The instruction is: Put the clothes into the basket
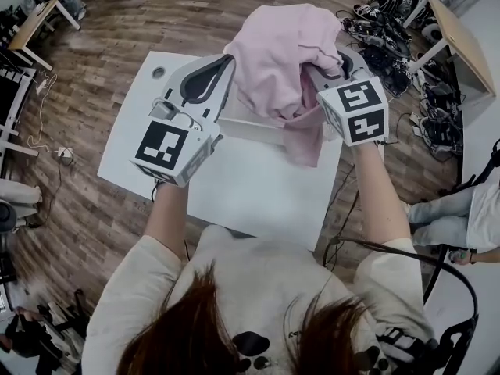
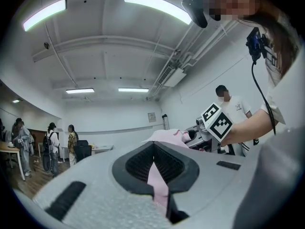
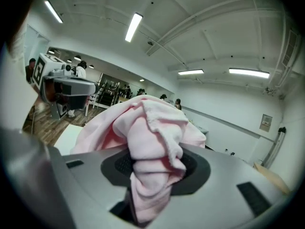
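A pink garment point(image 1: 281, 53) hangs bunched between my two grippers, lifted high above the white table point(image 1: 258, 194). My left gripper point(image 1: 226, 69) is shut on a thin strip of its edge, which shows between the jaws in the left gripper view point(image 2: 159, 185). At the cloth's right side, my right gripper point(image 1: 332, 69) is shut on a thick wad of the garment point(image 3: 152, 171) that fills its jaws. In the left gripper view, the right gripper's marker cube point(image 2: 217, 123) shows beyond the pink cloth point(image 2: 167, 136). No basket plainly shows in any view.
A wooden floor surrounds the table. Cables and equipment point(image 1: 391, 22) lie at the back right beside a light desk point(image 1: 461, 37). A person sits at the right edge point(image 1: 469, 209). Several people stand far off point(image 2: 50, 147).
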The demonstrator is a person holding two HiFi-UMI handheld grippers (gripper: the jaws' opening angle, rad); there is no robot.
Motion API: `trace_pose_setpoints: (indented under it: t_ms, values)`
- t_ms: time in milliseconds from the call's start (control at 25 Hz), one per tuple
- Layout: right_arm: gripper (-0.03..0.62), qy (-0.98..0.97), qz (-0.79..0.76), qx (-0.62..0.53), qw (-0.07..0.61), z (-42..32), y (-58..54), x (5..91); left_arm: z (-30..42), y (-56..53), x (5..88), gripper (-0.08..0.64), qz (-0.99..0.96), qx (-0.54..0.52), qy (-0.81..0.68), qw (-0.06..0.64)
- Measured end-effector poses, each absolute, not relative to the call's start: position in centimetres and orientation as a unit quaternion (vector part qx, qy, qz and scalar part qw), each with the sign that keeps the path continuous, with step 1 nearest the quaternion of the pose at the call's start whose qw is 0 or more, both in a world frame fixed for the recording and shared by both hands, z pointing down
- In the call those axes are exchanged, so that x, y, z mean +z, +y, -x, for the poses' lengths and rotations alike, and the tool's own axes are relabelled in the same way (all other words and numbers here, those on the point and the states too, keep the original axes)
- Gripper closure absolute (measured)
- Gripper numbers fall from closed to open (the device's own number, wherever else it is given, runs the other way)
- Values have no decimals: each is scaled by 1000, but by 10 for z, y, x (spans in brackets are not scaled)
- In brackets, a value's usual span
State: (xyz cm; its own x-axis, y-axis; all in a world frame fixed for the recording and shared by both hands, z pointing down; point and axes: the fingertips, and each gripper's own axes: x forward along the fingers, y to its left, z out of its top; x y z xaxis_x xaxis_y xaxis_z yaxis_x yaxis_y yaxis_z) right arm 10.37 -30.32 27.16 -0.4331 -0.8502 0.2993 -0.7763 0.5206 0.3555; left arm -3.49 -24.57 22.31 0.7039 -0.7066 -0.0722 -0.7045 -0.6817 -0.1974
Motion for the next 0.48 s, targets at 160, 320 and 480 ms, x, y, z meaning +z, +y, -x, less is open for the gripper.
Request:
trace_pose_setpoints:
  t_ms: [160, 320, 480]
  values:
    - [423, -841, -463, -82, 268, -106, -316, 306, 32, -259, 240, 552, 920, -20, 380, 95]
    - [423, -851, -422, -69, 305, -92, -316, 342, 32, -268, 262, 552, 923, -32, 378, 72]
    - [422, -854, -384, -61, 345, -90, -312, 382, 23, -269, 279, 552, 926, -38, 370, 63]
